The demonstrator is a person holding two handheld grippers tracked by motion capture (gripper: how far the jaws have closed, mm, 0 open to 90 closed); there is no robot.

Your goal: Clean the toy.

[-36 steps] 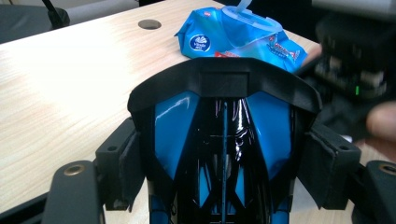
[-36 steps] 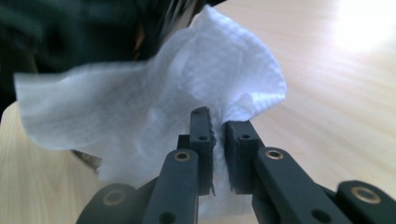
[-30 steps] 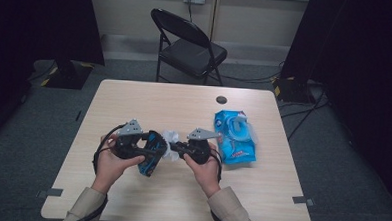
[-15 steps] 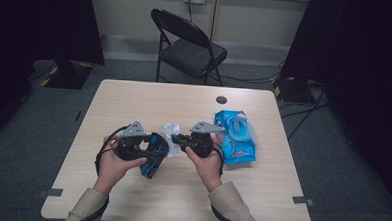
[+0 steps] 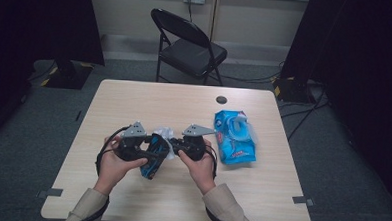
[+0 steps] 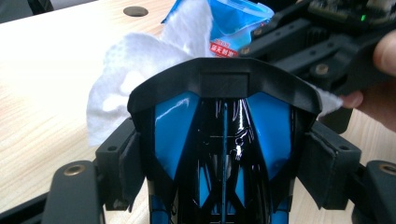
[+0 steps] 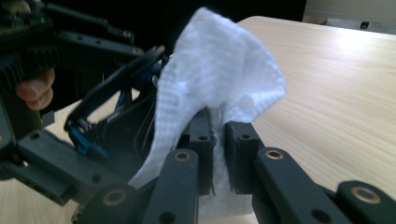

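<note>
**A:** Wiping step, by my read. High view: left gripper (image 5: 149,156) clamps a blue-and-black object (image 5: 153,158) just above the table (image 5: 134,103), near the front edge. Right gripper (image 5: 175,145) pinches a white wipe (image 5: 164,134) and meets it head-on. Both hands sit close together, left of centre.

**B:** Wipe pack?

**A:** Blue pack (image 5: 235,137) lies flat to the right of the right hand, apart from it, flap up. Dark round hole (image 5: 221,99) in the table beyond it. Folding chair (image 5: 189,45) behind the table.

**B:** Left gripper view?

**A:** Jaws stand wide, pads (image 6: 128,161) pressing both flanks of the object (image 6: 224,154). Glossy shell, black with blue panels, black band across its top. Can't tell what it is. Wipe (image 6: 135,70) bunches behind that top edge; pack (image 6: 233,23) sits further back. Right gripper's body crosses the upper right.

**B:** Right gripper view?

**A:** Jaws nearly closed, wipe (image 7: 215,93) nipped between the pads (image 7: 201,140), the rest fanning up loose. Object (image 7: 121,107) and the left gripper's frame sit at its left, the wipe's edge right against the object.

**B:** Next move?

**A:** I'd say drag the wipe across the shell with the pinch kept tight, left hand steady. Loose cloth could snag on that top band, so a short stroke looks safer.
</note>
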